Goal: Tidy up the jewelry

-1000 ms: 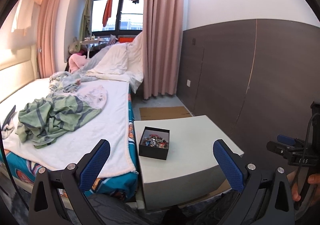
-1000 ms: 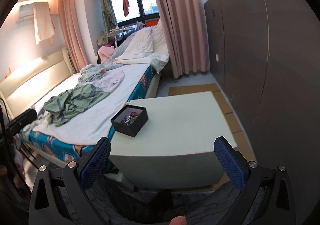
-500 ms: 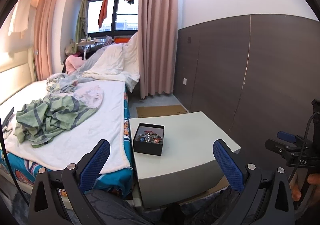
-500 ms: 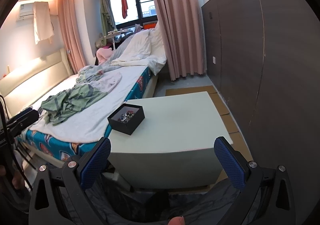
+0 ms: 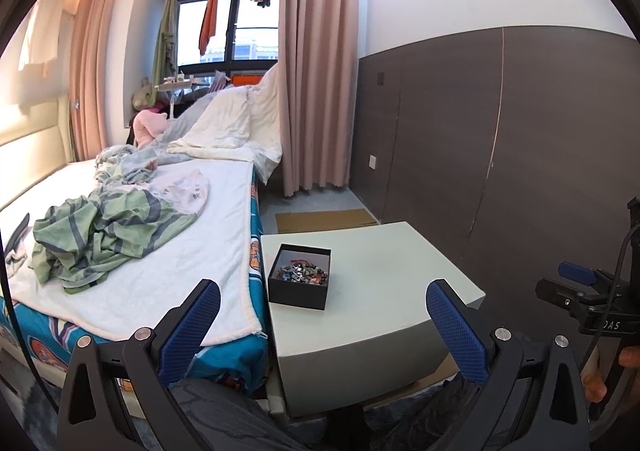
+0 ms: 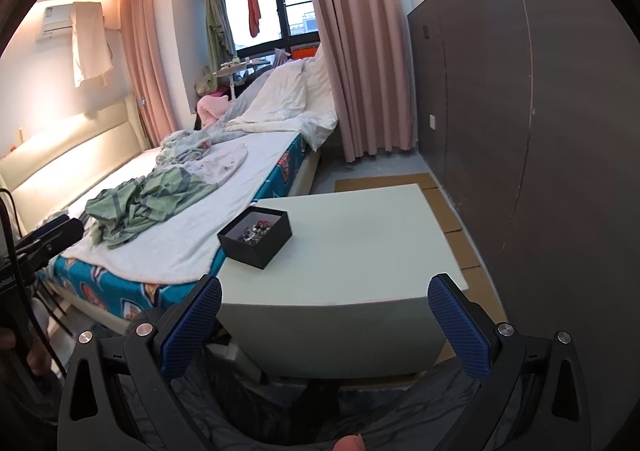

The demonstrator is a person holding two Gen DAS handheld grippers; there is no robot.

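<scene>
A small black open box (image 5: 300, 278) holding a heap of mixed jewelry (image 5: 302, 273) sits at the left side of a low white table (image 5: 380, 283). It also shows in the right wrist view (image 6: 256, 237), on the table (image 6: 352, 251). My left gripper (image 5: 320, 325) is open and empty, held back from the table's near edge. My right gripper (image 6: 324, 325) is open and empty, also short of the table. Each gripper shows at the edge of the other's view, the right one (image 5: 588, 295) and the left one (image 6: 44, 239).
A bed (image 5: 160, 235) with a white blanket and rumpled green striped cloth (image 5: 100, 235) runs along the table's left side. A dark panelled wall (image 5: 500, 151) stands to the right. Cardboard (image 5: 324, 219) lies on the floor behind the table. Pink curtains (image 5: 316, 91) hang at the back.
Both views have shifted and tilted up a little; the table and box now sit slightly lower and closer. Both grippers stay open and empty.
</scene>
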